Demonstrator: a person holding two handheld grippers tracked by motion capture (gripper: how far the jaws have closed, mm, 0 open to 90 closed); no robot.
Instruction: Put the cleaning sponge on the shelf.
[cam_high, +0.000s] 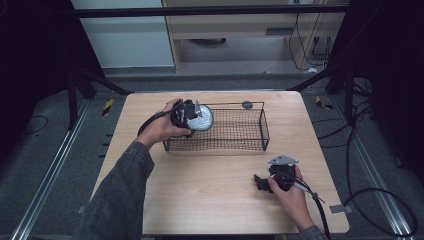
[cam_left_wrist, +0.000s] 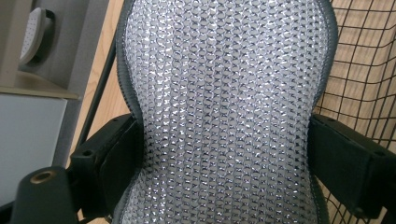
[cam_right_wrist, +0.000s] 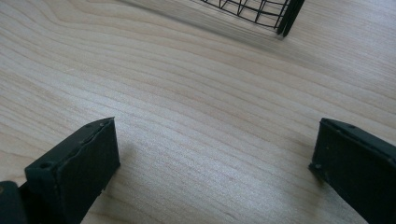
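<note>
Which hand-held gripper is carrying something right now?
The left hand-held gripper, at the wire basket, clamps a silver mesh pad. The right hand-held gripper is open above bare table.

1. Silvery-grey mesh pad (cam_left_wrist: 224, 112), woven in a glinting scale-like pattern, edged with dark grey.
2. Black wire basket (cam_high: 250, 131), gridded in fine squares.
3. Pale wood-grain table (cam_high: 210, 185), streaked with light tan lines.
4. Matt black on left gripper (cam_left_wrist: 224, 158) and right gripper (cam_right_wrist: 215, 172).
5. Grey denim-like sleeve (cam_high: 117, 195).
</note>
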